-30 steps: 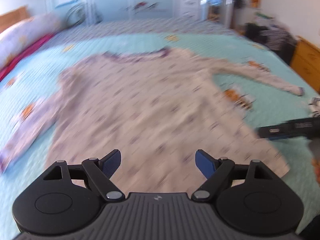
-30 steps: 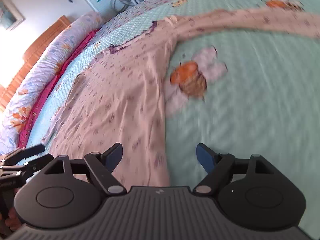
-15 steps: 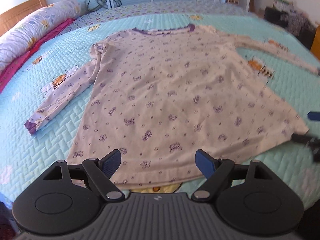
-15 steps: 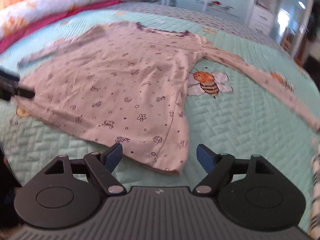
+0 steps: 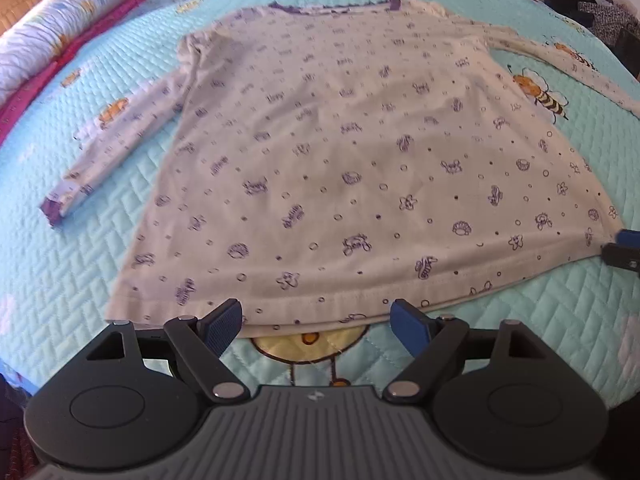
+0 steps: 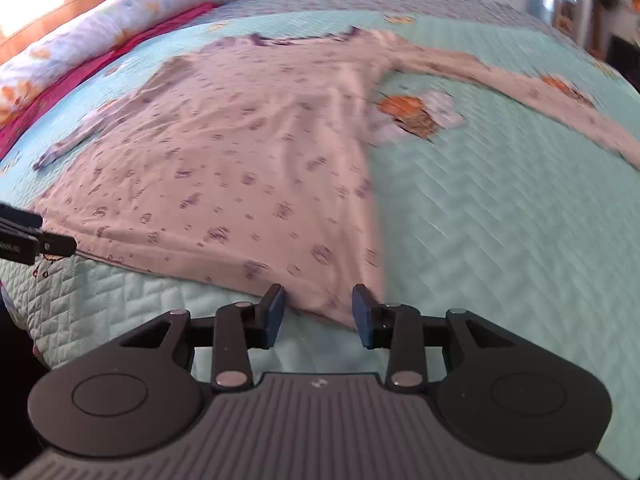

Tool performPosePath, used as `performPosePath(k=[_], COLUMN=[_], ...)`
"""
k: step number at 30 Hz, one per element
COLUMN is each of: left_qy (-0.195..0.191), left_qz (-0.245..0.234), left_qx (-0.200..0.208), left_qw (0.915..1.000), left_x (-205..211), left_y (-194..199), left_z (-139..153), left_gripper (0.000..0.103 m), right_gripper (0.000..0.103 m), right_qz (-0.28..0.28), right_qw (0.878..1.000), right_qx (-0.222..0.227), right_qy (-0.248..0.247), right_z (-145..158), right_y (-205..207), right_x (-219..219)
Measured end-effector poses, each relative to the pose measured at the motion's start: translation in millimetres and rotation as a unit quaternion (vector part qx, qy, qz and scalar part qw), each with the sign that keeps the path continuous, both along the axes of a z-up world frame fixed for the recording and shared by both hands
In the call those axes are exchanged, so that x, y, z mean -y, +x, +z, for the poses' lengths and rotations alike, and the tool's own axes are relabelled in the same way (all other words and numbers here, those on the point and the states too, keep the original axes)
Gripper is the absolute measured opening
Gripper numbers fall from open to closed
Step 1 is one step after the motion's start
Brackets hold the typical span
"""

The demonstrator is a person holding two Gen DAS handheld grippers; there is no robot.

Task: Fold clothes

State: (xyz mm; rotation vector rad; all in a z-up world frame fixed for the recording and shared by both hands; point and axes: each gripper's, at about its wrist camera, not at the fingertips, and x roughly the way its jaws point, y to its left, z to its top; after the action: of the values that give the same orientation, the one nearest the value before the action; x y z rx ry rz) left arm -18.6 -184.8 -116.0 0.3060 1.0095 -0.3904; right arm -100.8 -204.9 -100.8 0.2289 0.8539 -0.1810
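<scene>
My cream long-sleeved shirt with purple print (image 5: 352, 152) lies flat mid-bed on the quilted teal bedspread (image 5: 80, 264). Left gripper (image 5: 318, 322): jaws released over hem. Right gripper (image 6: 319, 312): jaws just been closing, corner between them, seemingly not yet pinched.

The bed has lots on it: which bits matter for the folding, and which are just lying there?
Part of the job:
- long-sleeved shirt
- left hand-held gripper, open
- right hand-held gripper, closing around the shirt's hem corner

Just lying about:
- quilt
- floral bolster

Cream long-sleeve top (image 5: 352, 152) with small purple print, purple neck trim and cuffs. Spread flat, front up, on teal quilt, neckline far side, hem near, both sleeves angled out.
</scene>
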Motion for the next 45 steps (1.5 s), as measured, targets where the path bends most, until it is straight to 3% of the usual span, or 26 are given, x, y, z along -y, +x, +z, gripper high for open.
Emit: performPosePath(k=[5,9,10,12,16,18,21,26,29,31,33,35,39,41,45], left_qy=[-0.006,-0.007,-0.007,-0.008,-0.016,-0.018,-0.018,-0.016,-0.015,-0.015,-0.017,-0.036,-0.084,-0.096,-0.085], left_qz=[0.002,0.001,0.001,0.0,-0.002,-0.003,-0.003,-0.002,-0.003,-0.005,-0.008,-0.017,-0.035,-0.032,0.013], left_qx=[-0.011,-0.012,-0.012,-0.013,-0.018,-0.021,-0.022,-0.023,-0.021,-0.02,-0.021,-0.022,0.012,0.043,0.074], left_qw=[0.9999,0.9999,0.9999,0.9999,0.9997,0.9996,0.9996,0.9996,0.9997,0.9997,0.9996,0.999,0.9958,0.9939,0.9935], left_x=[-0.8,0.1,0.4,0.4,-2.1,-2.8,-1.8,-0.4,-0.1,-0.4,-1.4,-4.9,-15.4,-21.2,-31.3], left_y=[2.9,4.2,4.5,4.9,7.5,8.8,9.9,10.6,10.3,9.7,9.0,6.6,-1.7,-0.1,37.7], left_z=[-6.3,-7.5,-7.6,-8.0,-8.7,-9.0,-9.1,-9.3,-9.6,-9.5,-7.6,-1.2,21.5,33.1,35.0], left_gripper=[0.084,0.084,0.084,0.085,0.085,0.086,0.087,0.088,0.088,0.088,0.088,0.086,0.085,0.085,0.084], right_gripper=[0.045,0.073,0.076,0.076,0.076,0.076,0.076,0.077,0.077,0.077,0.077,0.077,0.079,0.087,0.099], right_qz=[-0.004,0.03,0.038,0.043,-0.003,-0.029,-0.051,0.004,0.032,0.005,0.005,0.007,-0.002,-0.006,0.027], right_qw=[0.999,0.996,0.995,0.996,1.0,1.0,0.999,0.998,0.998,0.999,0.996,0.996,0.995,0.994,0.998], right_qx=[0.035,0.084,0.086,0.064,-0.015,0.0,-0.011,0.065,0.051,0.017,0.059,0.066,0.071,0.077,0.059], right_qy=[-0.001,-0.029,-0.036,-0.042,-0.025,-0.01,-0.005,0.013,0.023,0.037,0.064,0.067,0.07,0.078,0.009], right_z=[27.3,48.3,47.3,34.6,-12.7,-10.7,2.8,30.1,14.6,-7.7,-15.2,-15.9,-18.6,-20.8,-22.1], right_y=[2.5,26.8,32.5,41.6,27.8,6.8,3.5,24.1,40.3,38.1,20.5,11.6,7.1,7.2,13.3], right_x=[-10.0,-33.7,-37.0,-36.4,-7.5,3.6,7.2,-19.6,-27.3,-17.3,-6.7,-2.6,-2.4,-4.4,-29.7])
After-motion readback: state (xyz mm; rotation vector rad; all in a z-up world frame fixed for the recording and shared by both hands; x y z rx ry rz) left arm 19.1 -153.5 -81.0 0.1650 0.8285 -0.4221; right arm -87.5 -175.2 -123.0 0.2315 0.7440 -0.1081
